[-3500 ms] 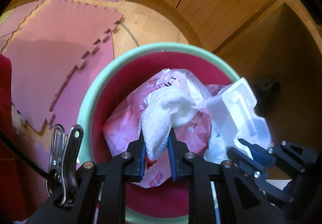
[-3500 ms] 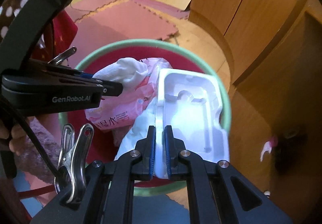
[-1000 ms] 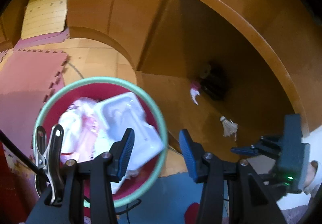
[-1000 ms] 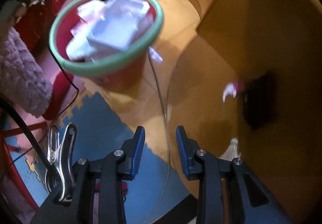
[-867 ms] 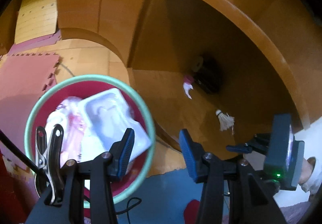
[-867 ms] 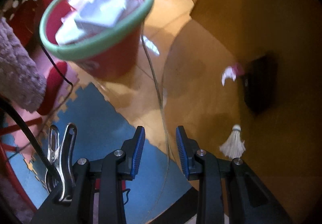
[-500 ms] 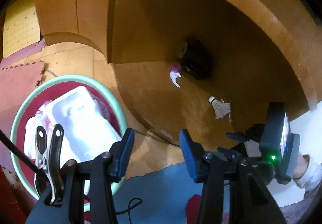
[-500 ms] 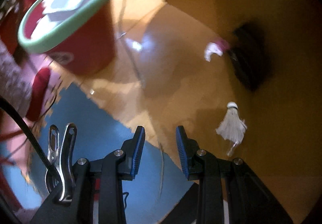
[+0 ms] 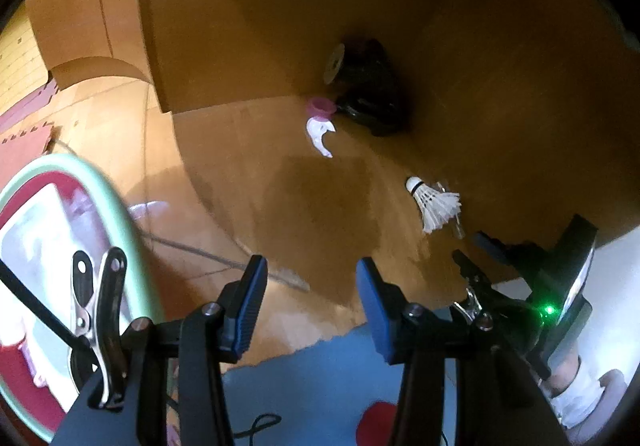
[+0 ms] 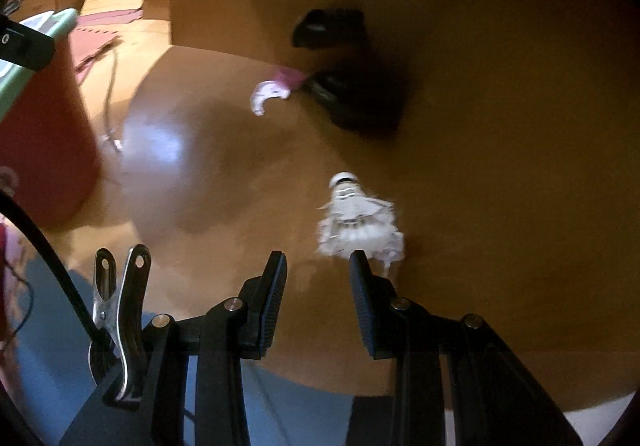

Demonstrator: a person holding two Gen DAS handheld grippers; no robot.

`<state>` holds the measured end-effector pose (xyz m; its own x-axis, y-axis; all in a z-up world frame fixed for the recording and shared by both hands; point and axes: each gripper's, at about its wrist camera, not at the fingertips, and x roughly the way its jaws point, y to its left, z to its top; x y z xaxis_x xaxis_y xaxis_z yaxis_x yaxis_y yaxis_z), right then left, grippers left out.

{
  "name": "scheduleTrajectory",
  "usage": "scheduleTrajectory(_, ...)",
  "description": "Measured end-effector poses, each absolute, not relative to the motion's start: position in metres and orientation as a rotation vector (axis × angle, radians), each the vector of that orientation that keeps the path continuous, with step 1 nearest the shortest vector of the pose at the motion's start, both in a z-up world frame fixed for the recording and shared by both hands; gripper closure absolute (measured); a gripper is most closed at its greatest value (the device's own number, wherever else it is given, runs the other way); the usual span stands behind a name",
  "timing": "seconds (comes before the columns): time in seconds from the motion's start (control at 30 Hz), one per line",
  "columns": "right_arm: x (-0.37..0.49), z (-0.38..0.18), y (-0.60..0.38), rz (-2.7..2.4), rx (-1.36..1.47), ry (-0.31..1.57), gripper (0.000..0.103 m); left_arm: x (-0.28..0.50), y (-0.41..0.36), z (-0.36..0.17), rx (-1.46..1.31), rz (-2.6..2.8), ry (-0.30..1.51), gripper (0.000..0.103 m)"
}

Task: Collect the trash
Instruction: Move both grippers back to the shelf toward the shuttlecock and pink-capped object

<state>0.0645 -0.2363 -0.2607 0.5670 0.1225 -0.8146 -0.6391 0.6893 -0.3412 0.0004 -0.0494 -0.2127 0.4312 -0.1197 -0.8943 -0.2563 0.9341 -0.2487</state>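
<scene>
Shuttlecock [image 10: 358, 215] on the wood floor: likely featherlight, skirt fragile; grip the cork head. Right gripper [image 10: 318, 278] partly open, empty, just short of it. Left gripper [image 9: 311, 288] wider, empty.

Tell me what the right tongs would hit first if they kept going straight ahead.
Probably bare wooden floor. The open right tongs aim just left of the shuttlecock, which lies by their right finger; depth is unclear.
</scene>
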Motion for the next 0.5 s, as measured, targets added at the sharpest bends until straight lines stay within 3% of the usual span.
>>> scheduleTrajectory(0.5, 0.127, -0.305, -0.213, 0.457, -0.753, 0.778, 0.070, 0.059, -0.056, -0.284, -0.376, 0.092, 1.169, 0.054)
